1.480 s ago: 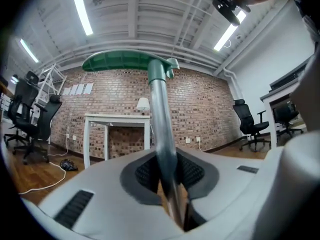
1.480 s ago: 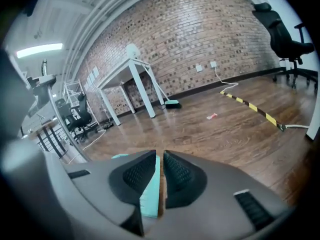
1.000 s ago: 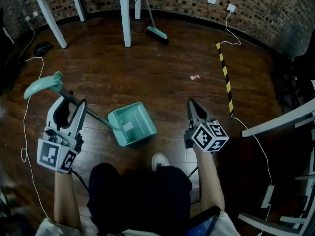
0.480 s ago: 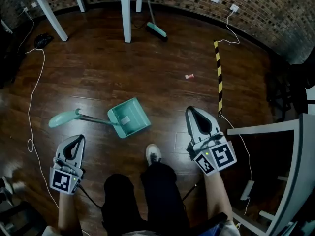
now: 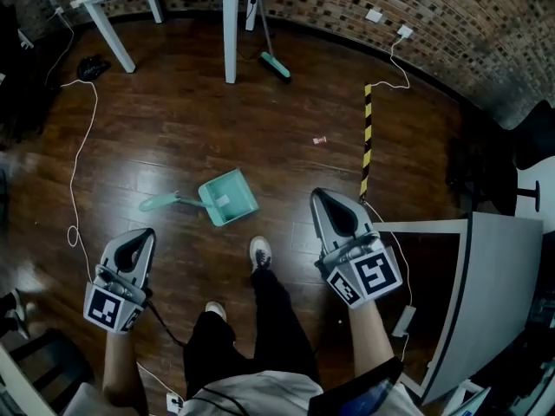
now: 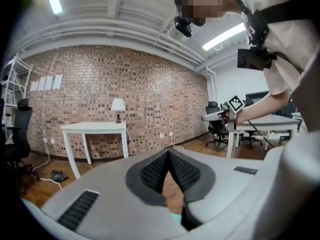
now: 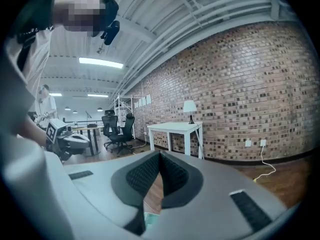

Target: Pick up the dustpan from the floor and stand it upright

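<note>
Teal long-handled dustpan [image 5: 229, 197] flat on wood floor [image 5: 260, 128]; left gripper [image 5: 148, 231] and right gripper [image 5: 316, 192] fingers together.

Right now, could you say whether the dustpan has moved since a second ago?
Yes: the dustpan handle has swung, now lying roughly square to the striped tape.

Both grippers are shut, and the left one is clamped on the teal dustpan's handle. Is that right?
Not quite. Both are shut, but the left gripper, whose jaws have just been closing, grips nothing, as the left gripper view shows. In the head view the teal dustpan lies on the floor, apart from it and the right gripper.
</note>
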A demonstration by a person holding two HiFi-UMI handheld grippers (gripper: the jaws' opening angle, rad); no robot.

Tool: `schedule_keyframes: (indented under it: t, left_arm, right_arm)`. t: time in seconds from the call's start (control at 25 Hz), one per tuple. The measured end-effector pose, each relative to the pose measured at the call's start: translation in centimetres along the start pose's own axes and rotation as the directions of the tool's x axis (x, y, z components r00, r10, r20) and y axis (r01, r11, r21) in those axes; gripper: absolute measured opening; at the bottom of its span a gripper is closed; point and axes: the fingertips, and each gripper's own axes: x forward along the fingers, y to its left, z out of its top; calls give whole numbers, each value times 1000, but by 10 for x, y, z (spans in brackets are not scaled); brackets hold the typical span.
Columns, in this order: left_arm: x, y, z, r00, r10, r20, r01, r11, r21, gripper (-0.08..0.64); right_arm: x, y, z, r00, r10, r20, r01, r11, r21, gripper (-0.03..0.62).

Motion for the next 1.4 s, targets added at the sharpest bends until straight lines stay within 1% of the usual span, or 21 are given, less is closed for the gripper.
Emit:
schedule_keyframes:
  t: [0.08, 0.16, 0.28, 0.4, 0.48, 0.52, 0.64, 0.72, 0.84, 0.96, 1.08, 1.16, 1.2, 1.28, 1.4]
  left_arm:
    - [-13, -2, 47, 999, -7, 50, 5, 1000, 29, -2]
    - [-29, -8, 88, 996, -12, 83, 7, 998, 61, -2]
    - [-57, -15, 138, 991, -33, 128, 19, 994, 109, 0]
    - [-91, -35, 169, 986, -116, 117, 100, 986, 137, 0]
    - [-117, -46, 184, 980, -149, 131, 133, 984, 122, 0]
    - [-129, -46, 189, 978, -150, 147, 134, 985, 109, 0]
    - [-153, -32, 200, 975, -99, 198, 80, 992, 103, 0]
    - [-161, -32, 207, 973, -69, 218, 55, 996, 71, 0]
    - [-168, -50, 219, 967, -77, 243, 70, 997, 39, 0]
    - [-171, -62, 232, 963, -86, 257, 80, 996, 32, 0]
    - [-169, -80, 236, 969, -86, 230, 74, 995, 60, 0]
    - [-161, -99, 232, 975, -85, 206, 70, 994, 80, 0]
    - [-157, -107, 231, 977, -74, 199, 61, 996, 71, 0]
    - [-152, -118, 227, 981, -48, 190, 42, 999, 31, 0]
    - [-151, -126, 223, 982, -47, 181, 46, 999, 10, 1]
  right_arm:
    - [-10, 17, 33, 1000, 12, 16, -13, 1000, 18, -21]
    - [-25, 35, 69, 999, 11, 32, -12, 1000, 25, -20]
    - [-52, 63, 124, 998, -22, 56, 22, 1000, -3, -20]
    - [-87, 99, 170, 994, -66, 89, 69, 997, -34, -20]
    - [-113, 127, 189, 990, -87, 112, 93, 994, -49, -20]
    - [-124, 140, 195, 988, -94, 123, 101, 993, -52, -20]
    - [-142, 170, 204, 983, -107, 150, 115, 992, -46, -20]
    - [-153, 183, 206, 979, -112, 169, 118, 993, -27, -20]
    - [-170, 193, 210, 975, -118, 189, 120, 993, 2, -20]
    - [-179, 203, 214, 974, -102, 204, 102, 995, 11, -20]
    - [-186, 212, 211, 980, -65, 187, 68, 998, -8, -20]
    - [-196, 206, 207, 982, -64, 176, 67, 998, -9, -20]
    - [-201, 201, 204, 983, -74, 170, 76, 997, -2, -20]
    - [-212, 191, 198, 982, -102, 160, 101, 995, 19, -20]
    - [-220, 183, 196, 979, -133, 154, 134, 991, 5, -20]
